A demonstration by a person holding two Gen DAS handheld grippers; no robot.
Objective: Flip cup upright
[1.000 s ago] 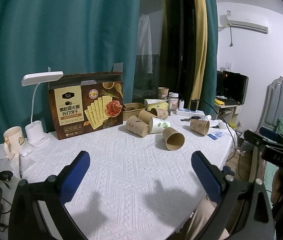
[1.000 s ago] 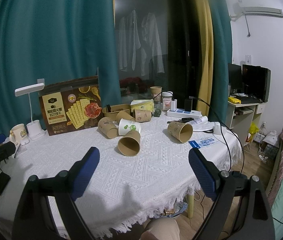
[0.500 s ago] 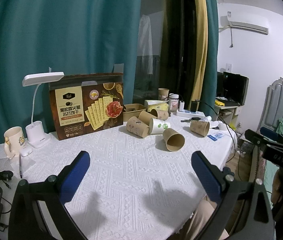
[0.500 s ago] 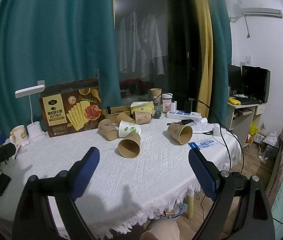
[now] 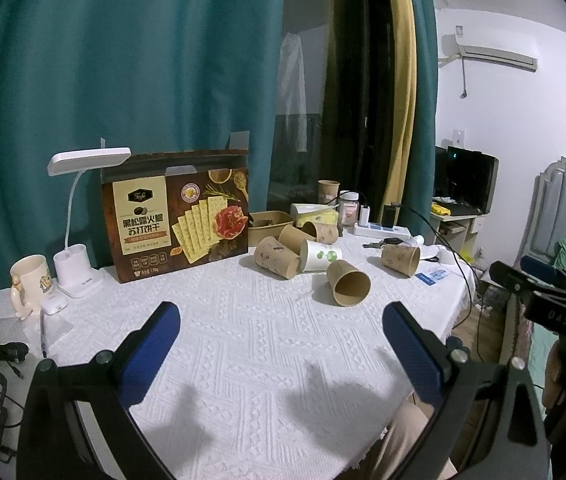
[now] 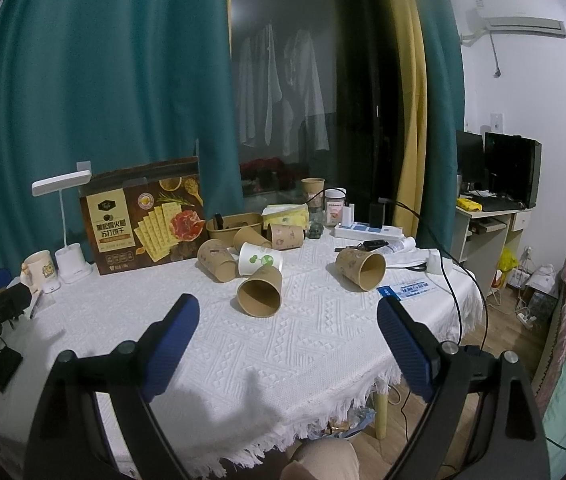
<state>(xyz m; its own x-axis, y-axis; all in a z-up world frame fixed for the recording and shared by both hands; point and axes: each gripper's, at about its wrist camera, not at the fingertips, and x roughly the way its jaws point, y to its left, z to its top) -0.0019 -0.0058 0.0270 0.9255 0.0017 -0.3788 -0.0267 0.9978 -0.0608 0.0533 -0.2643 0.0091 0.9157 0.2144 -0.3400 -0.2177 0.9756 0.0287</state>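
The left gripper and right gripper are held released above the counter, nothing grasped. The brown paper cup is lain sideways, mouth toward them.

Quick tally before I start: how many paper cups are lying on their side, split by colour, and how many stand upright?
Brown cups on their side: 5
White cup on its side: 1
Brown cup upright: 1
Total: 7
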